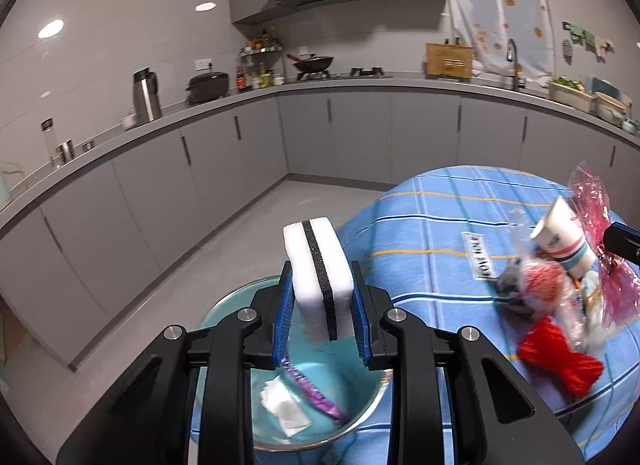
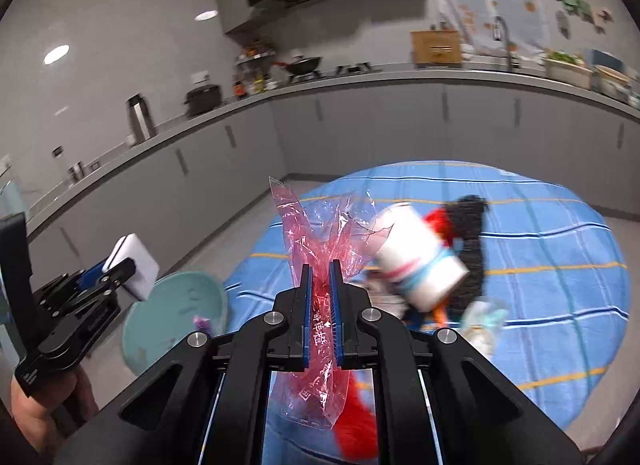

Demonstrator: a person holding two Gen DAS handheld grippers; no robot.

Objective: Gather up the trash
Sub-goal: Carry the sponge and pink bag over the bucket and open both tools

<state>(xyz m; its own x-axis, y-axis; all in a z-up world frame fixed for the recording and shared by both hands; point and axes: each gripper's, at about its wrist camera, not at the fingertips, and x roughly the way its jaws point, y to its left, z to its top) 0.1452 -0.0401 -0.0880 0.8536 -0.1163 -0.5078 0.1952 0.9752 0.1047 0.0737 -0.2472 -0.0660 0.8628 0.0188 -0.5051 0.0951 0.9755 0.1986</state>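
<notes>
My left gripper is shut on a white sponge with a black stripe, held over a teal bin that holds a crumpled tissue and a purple wrapper. My right gripper is shut on a pink see-through plastic bag, raised above the blue striped tablecloth. A paper cup hangs in the bag's folds. In the right wrist view, the left gripper with the sponge sits by the bin. In the left wrist view, the pink bag and cup are at the right edge.
On the cloth lie a red crumpled piece, a clear bag with an orange-red ball and a white label. A black fuzzy item lies behind the cup. Grey kitchen cabinets and floor lie beyond.
</notes>
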